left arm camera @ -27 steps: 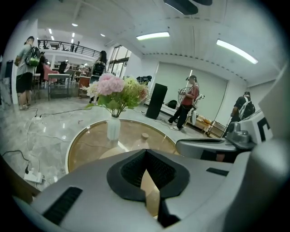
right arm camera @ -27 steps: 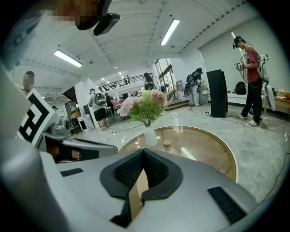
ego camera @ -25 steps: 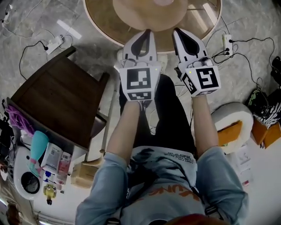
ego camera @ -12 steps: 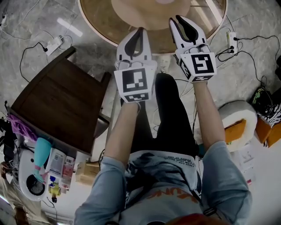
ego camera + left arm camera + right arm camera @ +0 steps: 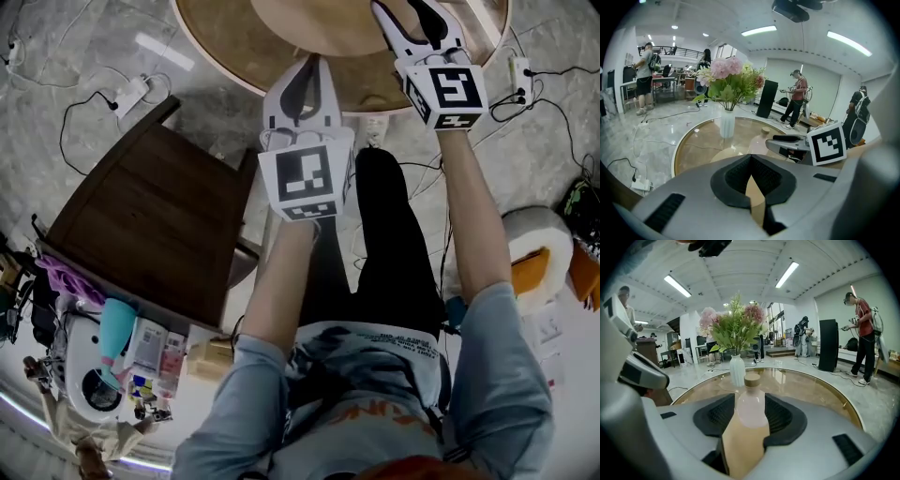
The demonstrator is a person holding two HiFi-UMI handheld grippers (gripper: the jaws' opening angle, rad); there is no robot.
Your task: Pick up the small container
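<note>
The small container (image 5: 751, 403), a little pale bottle with a cork stopper (image 5: 752, 379), stands upright on the round glass-topped table (image 5: 811, 386). It is dead ahead of the right gripper (image 5: 750, 412). That gripper's fingers (image 5: 782, 414) are spreading apart as I watch, and the bottle shows framed in the gap between them. The pads are not pressing on it. From the left gripper view, it looks to sit just past the fingertips rather than properly between them, though I can't be sure how deep it is.

Its long axis runs straight up, cork on top, so the fingers would close on its rounded body from either side. The approach looks like a level push forward along the line the gripper already points.

Behind the bottle, farther across the table, is a white vase (image 5: 737, 371) of pink flowers (image 5: 735, 324). It stands apart from the bottle and slightly to the left, so the path in seems free.

The left gripper (image 5: 750, 174) hangs back over the table's near edge with its fingers (image 5: 737, 174) pressed together on nothing. From above, the right one reaches well out over the tabletop while the left stays short. The right hand is plainly the nearer one, and I'd expect it to make the pick. The bottle itself falls outside the top of the head view.
</note>
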